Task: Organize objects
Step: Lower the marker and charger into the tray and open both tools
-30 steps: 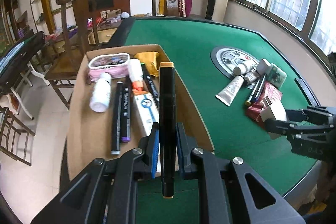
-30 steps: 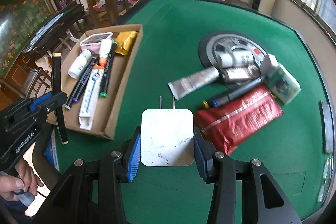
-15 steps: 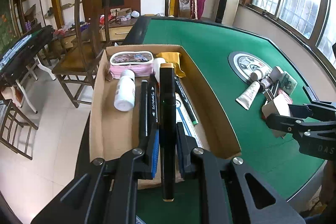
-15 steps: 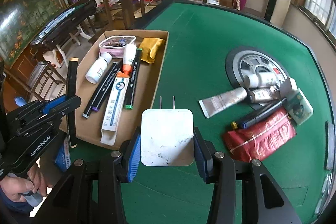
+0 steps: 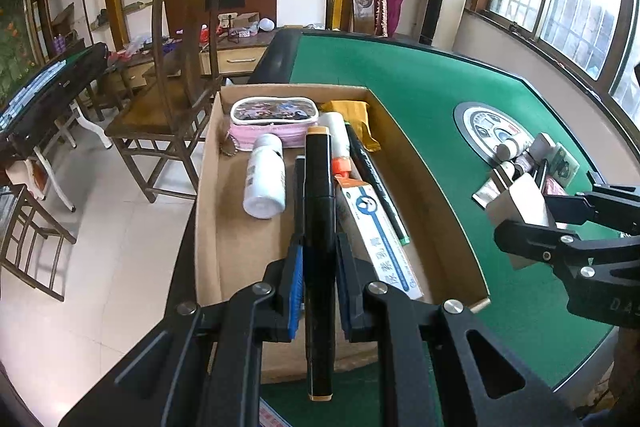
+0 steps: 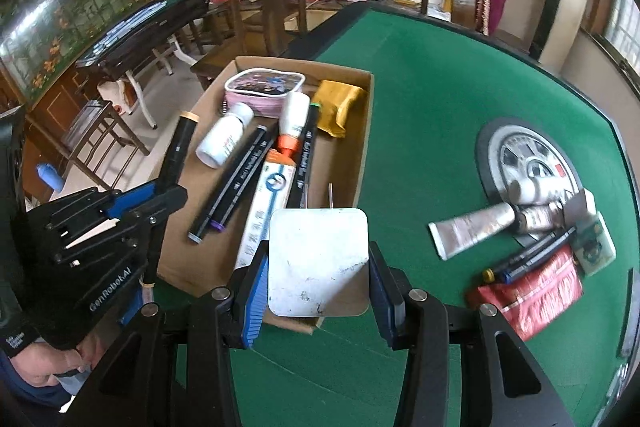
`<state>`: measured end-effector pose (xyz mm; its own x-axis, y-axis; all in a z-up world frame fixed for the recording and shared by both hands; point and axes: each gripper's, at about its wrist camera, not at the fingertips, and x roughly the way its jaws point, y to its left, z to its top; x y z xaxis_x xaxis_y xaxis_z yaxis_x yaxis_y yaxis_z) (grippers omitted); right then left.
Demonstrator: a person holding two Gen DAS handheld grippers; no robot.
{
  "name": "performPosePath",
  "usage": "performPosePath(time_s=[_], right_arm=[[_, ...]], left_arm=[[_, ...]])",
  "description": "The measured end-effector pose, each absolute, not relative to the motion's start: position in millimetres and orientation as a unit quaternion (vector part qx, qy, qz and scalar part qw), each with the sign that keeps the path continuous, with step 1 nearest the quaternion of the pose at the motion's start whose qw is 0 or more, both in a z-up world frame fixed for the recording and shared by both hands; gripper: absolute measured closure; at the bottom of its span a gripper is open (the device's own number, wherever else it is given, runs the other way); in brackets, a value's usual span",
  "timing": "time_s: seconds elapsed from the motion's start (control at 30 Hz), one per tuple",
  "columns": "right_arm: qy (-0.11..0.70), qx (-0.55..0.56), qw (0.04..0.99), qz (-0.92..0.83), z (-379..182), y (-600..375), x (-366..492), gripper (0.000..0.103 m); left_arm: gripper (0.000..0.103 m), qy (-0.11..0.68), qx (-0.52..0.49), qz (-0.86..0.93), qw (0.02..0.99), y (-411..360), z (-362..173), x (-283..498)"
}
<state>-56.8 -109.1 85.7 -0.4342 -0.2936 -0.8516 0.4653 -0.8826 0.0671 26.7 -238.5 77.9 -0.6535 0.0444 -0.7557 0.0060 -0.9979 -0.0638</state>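
Both grippers have travelled over the cardboard box (image 5: 208, 187): my left gripper (image 5: 318, 283) clamps the black marker (image 5: 319, 211), my right gripper (image 6: 318, 283) grips the white charger (image 6: 318, 263), so release into the box follows.

Two fisheye views, each looking forward and steeply down along a hand-held gripper. The left view sits close above the cardboard box (image 5: 208, 227) at the tabletop's (image 5: 420, 99) left edge. The right view hovers over the box's near right corner. Both share box and green tabletop.
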Motion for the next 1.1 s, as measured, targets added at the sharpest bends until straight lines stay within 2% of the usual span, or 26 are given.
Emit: performPosePath(time_s=[0.47, 1.1], right_arm=[[0.117, 0.497, 0.251, -0.822, 63.8, -151.7, -72.5, 0.054], [0.118, 0.522, 0.248, -0.808, 37.4, -161.8, -78.2, 0.054]], left_arm=[[0.089, -0.032, -0.429, 0.903, -0.001, -257.0, 64.3, 18.1], [0.089, -0.037, -0.451, 0.892, -0.006, -265.4, 45.0, 20.1]])
